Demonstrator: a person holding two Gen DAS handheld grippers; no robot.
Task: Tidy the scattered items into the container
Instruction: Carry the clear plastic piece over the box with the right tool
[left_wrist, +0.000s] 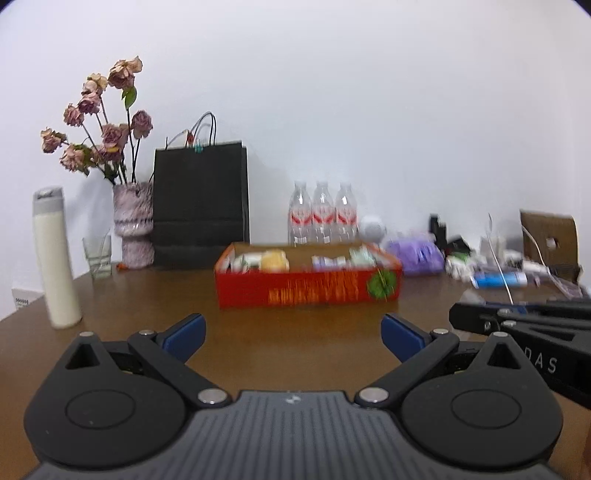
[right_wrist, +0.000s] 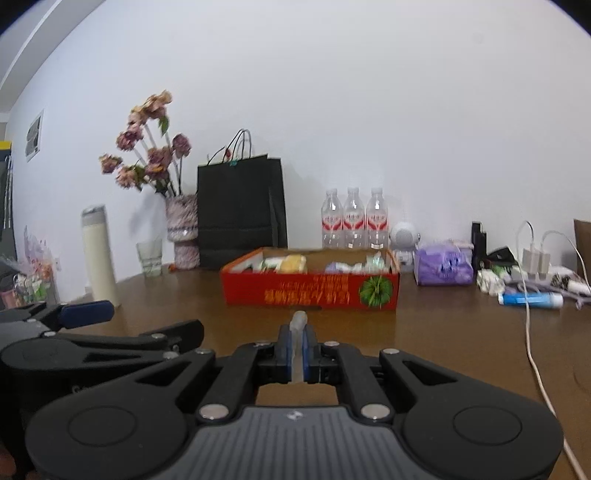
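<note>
One thin, clear, probably light item (right_wrist: 297, 332) sits clamped in the right gripper (right_wrist: 297, 345), just before the red box (right_wrist: 310, 291); the left gripper (left_wrist: 291, 332) is released.

Three water bottles (right_wrist: 354, 218) — one red box (right_wrist: 310, 291) — one black bag (right_wrist: 242, 206).

My left gripper (left_wrist: 293, 334) sits with its jaws spread wide, blue pads far apart and nothing between them, pointing almost level with a slight downward tilt. My right gripper (right_wrist: 297, 347) is just beside it on the right, at about the same height and angle. Its jaws are pressed tight together, pinching a small, pale translucent piece (right_wrist: 298, 322) that pokes out past the fingertips.
</note>
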